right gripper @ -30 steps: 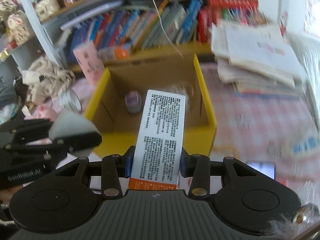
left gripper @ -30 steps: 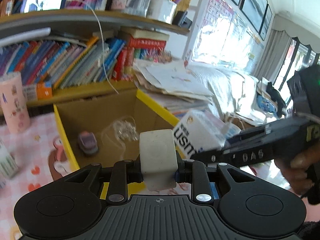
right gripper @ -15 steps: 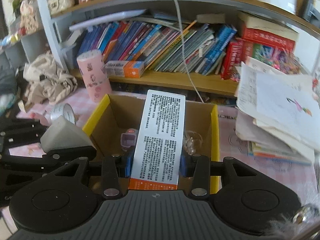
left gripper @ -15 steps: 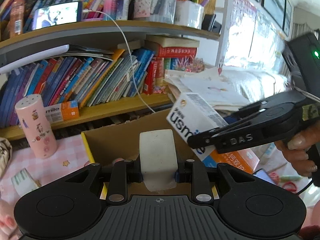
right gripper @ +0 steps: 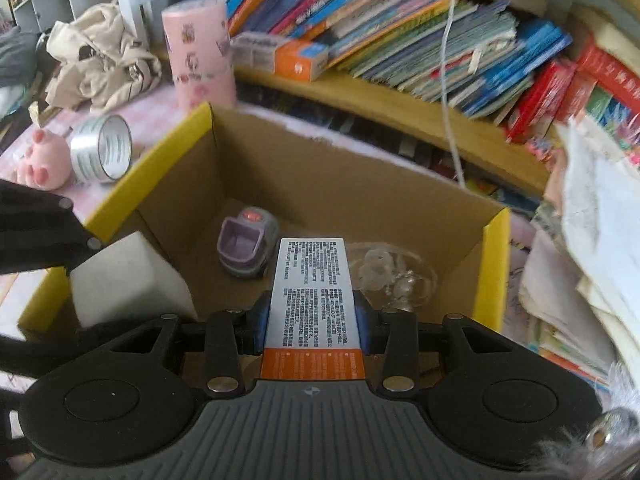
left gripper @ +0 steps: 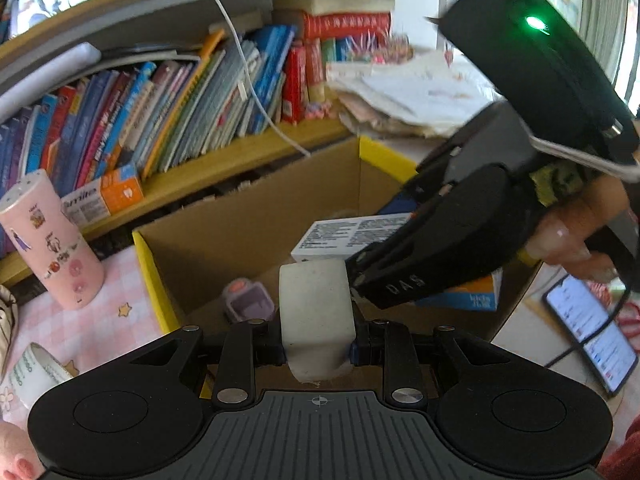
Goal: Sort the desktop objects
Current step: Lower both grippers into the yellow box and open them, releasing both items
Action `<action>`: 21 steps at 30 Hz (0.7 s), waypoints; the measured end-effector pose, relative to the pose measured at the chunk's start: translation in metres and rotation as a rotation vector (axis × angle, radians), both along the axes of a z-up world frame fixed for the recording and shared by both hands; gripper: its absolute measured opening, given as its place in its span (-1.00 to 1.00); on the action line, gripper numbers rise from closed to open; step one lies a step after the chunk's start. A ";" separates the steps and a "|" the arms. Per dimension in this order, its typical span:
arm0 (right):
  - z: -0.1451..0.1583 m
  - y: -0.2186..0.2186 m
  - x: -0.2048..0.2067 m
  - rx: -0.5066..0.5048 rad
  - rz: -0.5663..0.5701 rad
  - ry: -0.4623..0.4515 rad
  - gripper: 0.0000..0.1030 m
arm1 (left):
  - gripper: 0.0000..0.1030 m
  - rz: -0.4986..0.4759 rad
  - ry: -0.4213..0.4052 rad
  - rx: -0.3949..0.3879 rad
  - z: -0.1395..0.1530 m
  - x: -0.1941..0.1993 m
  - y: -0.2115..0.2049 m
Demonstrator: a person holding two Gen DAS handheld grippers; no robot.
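Note:
My left gripper (left gripper: 318, 350) is shut on a white sponge block (left gripper: 316, 312), held over the near left part of the open cardboard box (left gripper: 248, 224). The sponge also shows in the right wrist view (right gripper: 124, 284). My right gripper (right gripper: 312, 324) is shut on a white and orange toothpaste carton (right gripper: 312, 300) and holds it over the box (right gripper: 360, 196), pointing down into it. From the left wrist view the carton (left gripper: 352, 236) crosses in from the right. Inside the box lie a small purple gadget (right gripper: 248, 246) and a clear plastic bag (right gripper: 390, 276).
A pink tumbler (right gripper: 200, 54), a tape roll (right gripper: 102, 148) and a pink pig toy (right gripper: 40, 158) stand left of the box. A shelf of books (right gripper: 400, 32) runs behind it with a second carton (right gripper: 280, 56). Papers (right gripper: 592, 232) pile at right. A phone (left gripper: 588, 328) lies right.
Both grippers have lowered and closed in over the box. The carton has tipped downward into the box opening beside the sponge.

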State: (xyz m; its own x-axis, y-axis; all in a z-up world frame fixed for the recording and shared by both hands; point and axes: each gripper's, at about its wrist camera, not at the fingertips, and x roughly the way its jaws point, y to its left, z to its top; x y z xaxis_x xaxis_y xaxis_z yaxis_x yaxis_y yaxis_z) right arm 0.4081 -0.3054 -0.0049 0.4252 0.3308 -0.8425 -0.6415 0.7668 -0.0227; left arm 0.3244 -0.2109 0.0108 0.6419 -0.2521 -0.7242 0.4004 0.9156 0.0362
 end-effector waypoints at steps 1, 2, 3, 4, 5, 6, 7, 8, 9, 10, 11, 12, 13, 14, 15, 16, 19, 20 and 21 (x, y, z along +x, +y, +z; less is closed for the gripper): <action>-0.005 0.002 0.003 -0.007 0.004 0.022 -0.28 | -0.51 -0.002 0.010 0.007 -0.002 0.001 0.000; -0.008 0.003 0.005 -0.015 0.012 0.038 -0.28 | -0.51 -0.004 0.020 0.014 -0.005 0.002 -0.001; -0.011 0.004 0.006 -0.024 0.019 0.054 -0.28 | -0.51 -0.005 0.027 0.019 -0.006 0.002 -0.001; -0.015 0.005 0.007 -0.032 0.026 0.070 -0.28 | -0.51 -0.005 0.032 0.023 -0.008 0.002 -0.001; -0.017 0.006 0.007 -0.040 0.035 0.082 -0.28 | -0.51 -0.005 0.037 0.027 -0.009 0.002 -0.001; -0.020 0.006 0.006 -0.048 0.042 0.094 -0.28 | -0.51 -0.004 0.042 0.030 -0.010 0.002 -0.001; -0.021 0.006 0.006 -0.049 0.045 0.098 -0.28 | -0.51 -0.004 0.047 0.031 -0.011 0.002 -0.001; -0.022 0.005 0.005 -0.050 0.048 0.103 -0.28 | -0.51 -0.004 0.053 0.035 -0.012 0.002 -0.002; -0.022 0.005 0.005 -0.051 0.050 0.107 -0.28 | -0.51 -0.004 0.059 0.039 -0.013 0.002 -0.002; -0.023 0.004 0.004 -0.052 0.053 0.111 -0.28 | -0.51 -0.003 0.065 0.039 -0.014 0.003 -0.002; -0.023 0.004 0.004 -0.053 0.054 0.109 -0.28 | -0.51 0.000 0.070 0.036 -0.015 0.004 -0.001; -0.023 0.004 0.003 -0.055 0.055 0.108 -0.28 | -0.51 0.002 0.073 0.035 -0.016 0.004 -0.001; -0.023 0.005 0.003 -0.058 0.053 0.106 -0.28 | -0.50 0.002 0.073 0.037 -0.016 0.004 -0.002; -0.023 0.005 0.003 -0.060 0.051 0.105 -0.28 | -0.50 0.005 0.072 0.040 -0.016 0.004 -0.002; -0.023 0.005 0.003 -0.060 0.049 0.107 -0.26 | -0.50 0.007 0.072 0.044 -0.016 0.003 -0.002; -0.023 0.005 0.002 -0.059 0.048 0.108 -0.25 | -0.48 0.009 0.072 0.046 -0.016 0.003 -0.003; -0.020 0.004 -0.002 -0.051 0.047 0.094 -0.12 | -0.44 0.016 0.069 0.049 -0.015 0.002 -0.002; -0.018 0.003 -0.002 -0.045 0.047 0.091 -0.11 | -0.42 0.018 0.067 0.048 -0.014 0.002 -0.002; -0.016 0.002 -0.004 -0.038 0.044 0.087 -0.07 | -0.39 0.020 0.063 0.048 -0.014 0.001 -0.002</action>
State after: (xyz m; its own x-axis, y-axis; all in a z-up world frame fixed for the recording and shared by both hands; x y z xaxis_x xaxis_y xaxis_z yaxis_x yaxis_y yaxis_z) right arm 0.4043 -0.3035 -0.0213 0.3360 0.3148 -0.8877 -0.6750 0.7378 0.0061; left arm 0.3256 -0.2125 -0.0030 0.5992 -0.2038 -0.7742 0.3847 0.9214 0.0552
